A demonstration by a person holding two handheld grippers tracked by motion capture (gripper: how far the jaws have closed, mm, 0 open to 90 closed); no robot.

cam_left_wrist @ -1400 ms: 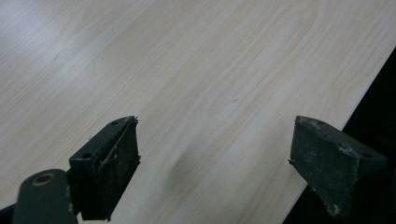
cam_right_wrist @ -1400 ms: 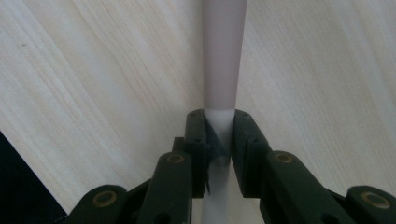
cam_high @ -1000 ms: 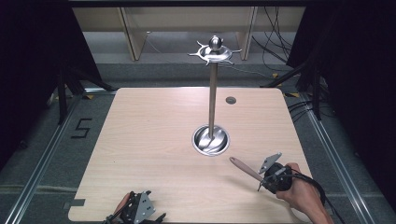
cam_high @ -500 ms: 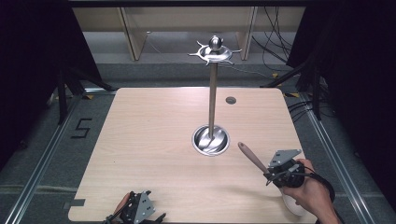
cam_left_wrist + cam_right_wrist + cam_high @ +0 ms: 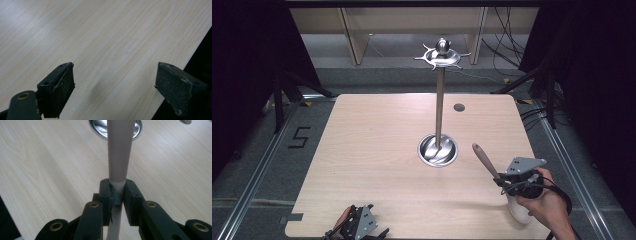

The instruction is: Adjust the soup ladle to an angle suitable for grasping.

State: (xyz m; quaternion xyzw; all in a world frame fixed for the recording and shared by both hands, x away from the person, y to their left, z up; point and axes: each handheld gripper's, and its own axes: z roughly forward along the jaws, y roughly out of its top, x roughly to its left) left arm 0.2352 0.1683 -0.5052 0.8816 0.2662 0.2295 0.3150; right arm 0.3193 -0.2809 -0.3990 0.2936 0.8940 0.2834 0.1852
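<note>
Spatula (image 5: pixel 486 161) with a brown handle sits clamped in the right hand-held gripper (image 5: pixel 500 179), near the right front part of the light wooden tabletop (image 5: pixel 372 145). Its handle slants up and away from the gripper toward the middle of the tabletop, while a pale, rounded blade end shows below the person's right hand (image 5: pixel 546 202). In the right gripper view, the two black jaws of the right hand-held gripper (image 5: pixel 117 192) are closed tight on the thin pale neck of the spatula (image 5: pixel 119 152), and the thicker handle runs straight ahead from them toward a round metal base.

That base belongs to a tall metal stand (image 5: pixel 439 107) in the centre of the tabletop, with a shiny dish at the bottom, an upright pole, and a ring of hooks around a ball at the top. The spatula's handle tip is just to the right of the dish, not touching it.

At the front left edge of the tabletop rests the left hand-held gripper (image 5: pixel 357 227). In the left gripper view, its jaws stand wide apart over bare wood, holding nothing.
</note>
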